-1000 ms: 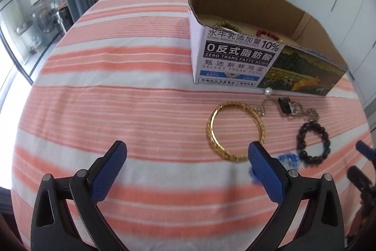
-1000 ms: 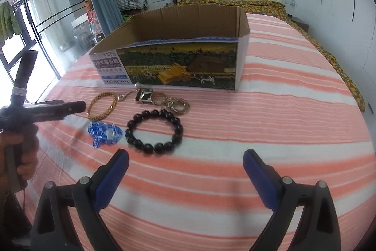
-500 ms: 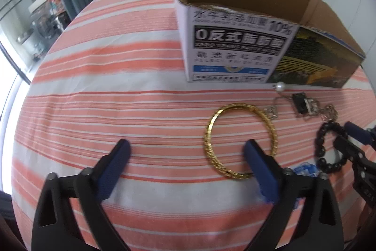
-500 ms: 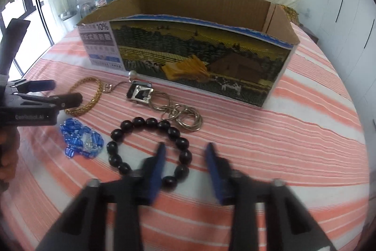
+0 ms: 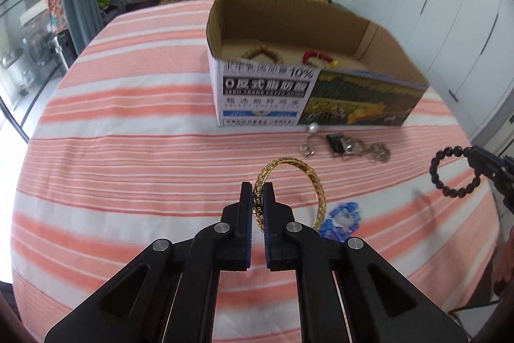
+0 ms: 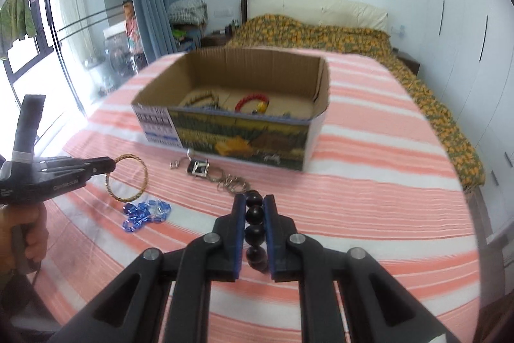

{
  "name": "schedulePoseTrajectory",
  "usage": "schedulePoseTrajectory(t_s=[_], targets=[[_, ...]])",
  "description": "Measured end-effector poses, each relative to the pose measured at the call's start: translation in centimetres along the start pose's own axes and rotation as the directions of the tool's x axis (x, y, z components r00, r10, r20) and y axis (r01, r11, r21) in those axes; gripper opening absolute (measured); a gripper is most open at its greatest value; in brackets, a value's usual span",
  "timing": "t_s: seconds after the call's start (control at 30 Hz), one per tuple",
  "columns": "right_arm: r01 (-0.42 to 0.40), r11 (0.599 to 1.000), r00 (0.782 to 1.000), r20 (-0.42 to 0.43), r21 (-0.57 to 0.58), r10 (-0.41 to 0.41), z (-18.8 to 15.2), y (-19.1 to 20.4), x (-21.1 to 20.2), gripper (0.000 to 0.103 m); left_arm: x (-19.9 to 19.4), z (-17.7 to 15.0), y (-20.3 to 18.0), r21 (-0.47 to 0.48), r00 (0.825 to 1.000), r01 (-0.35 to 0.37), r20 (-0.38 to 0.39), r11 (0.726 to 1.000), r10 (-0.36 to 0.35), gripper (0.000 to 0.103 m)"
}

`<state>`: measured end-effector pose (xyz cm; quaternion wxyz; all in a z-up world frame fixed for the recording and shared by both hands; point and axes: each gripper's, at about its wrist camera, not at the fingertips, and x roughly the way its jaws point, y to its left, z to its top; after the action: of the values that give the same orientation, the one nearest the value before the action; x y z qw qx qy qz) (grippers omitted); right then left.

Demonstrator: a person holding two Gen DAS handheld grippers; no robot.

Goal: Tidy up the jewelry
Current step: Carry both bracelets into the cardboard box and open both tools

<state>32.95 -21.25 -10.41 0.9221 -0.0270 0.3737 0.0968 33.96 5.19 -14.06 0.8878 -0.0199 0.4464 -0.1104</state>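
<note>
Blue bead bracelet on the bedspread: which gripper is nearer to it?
Left. The left gripper, holding the gold bangle, is just beside the blue bead bracelet. The right gripper, gripping the black bead bracelet, is farther off to its right.

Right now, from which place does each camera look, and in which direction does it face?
Left wrist: sits behind the left gripper, faces along its fingers toward the cardboard box; own fingers pinch the gold bangle; right gripper at right edge.
Right wrist: sits behind the right gripper, faces the same box across the striped bed; own fingers clamp the black bead bracelet; left gripper and hand at left.
Shared: box, bangle, blue beads.
</note>
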Motion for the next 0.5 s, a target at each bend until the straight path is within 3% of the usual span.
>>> schedulePoseTrajectory(t_s=[0.17,0.5], targets=[[0.001,1.0,0.999,0.032,0.011,-0.001,1.2,-1.2,-2.2,0.012,-3.3,0.5,-0.3,-0.008,0.998,0.029,0.058,1.0,-0.028,0.004],[-0.004,0.999,0.998,0.064,-0.037,0.007,2.5,0.0,-4.2,0.012,-7.1,2.8,-0.2,-0.012,0.989,0.058,0.135,0.998,-0.056,0.004]])
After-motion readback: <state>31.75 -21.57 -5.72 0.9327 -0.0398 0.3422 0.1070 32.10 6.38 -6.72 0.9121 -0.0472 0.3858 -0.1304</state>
